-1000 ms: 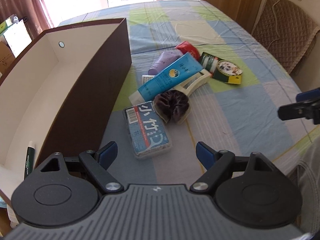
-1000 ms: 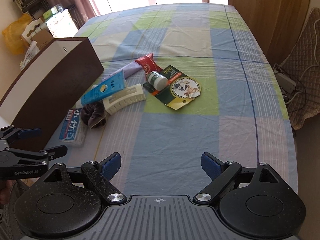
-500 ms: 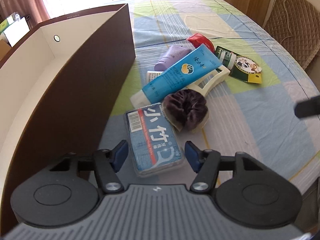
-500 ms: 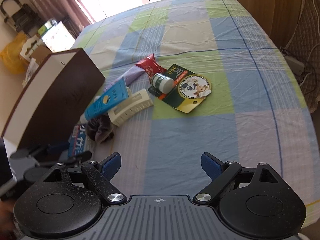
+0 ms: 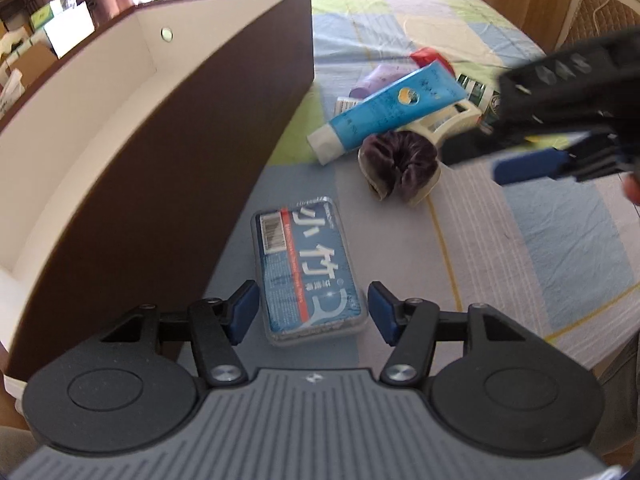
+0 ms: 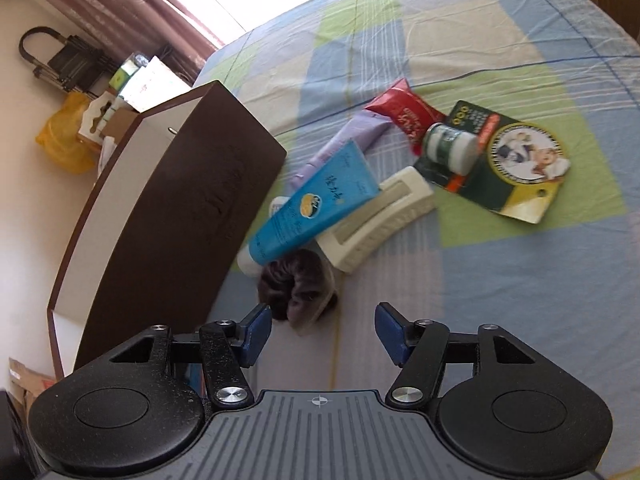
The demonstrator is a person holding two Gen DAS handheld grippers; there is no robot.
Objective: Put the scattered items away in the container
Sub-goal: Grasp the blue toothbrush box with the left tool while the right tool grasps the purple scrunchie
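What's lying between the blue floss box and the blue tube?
The dark purple scrunchie, seen in the left wrist view, between floss box and blue tube.

1. A home room: pink curtains (image 6: 132,4) hang by a bright window.
2. A checked cloth (image 6: 500,280) covers the surface, strewn with toiletries.
3. Cardboard boxes (image 6: 108,120) and a yellow bag (image 6: 64,140) clutter the corner.

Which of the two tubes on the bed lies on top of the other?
The bright blue tube lies on top. Its body crosses over the pale purple tube, which shows only partly from beneath it, toward the red packet.
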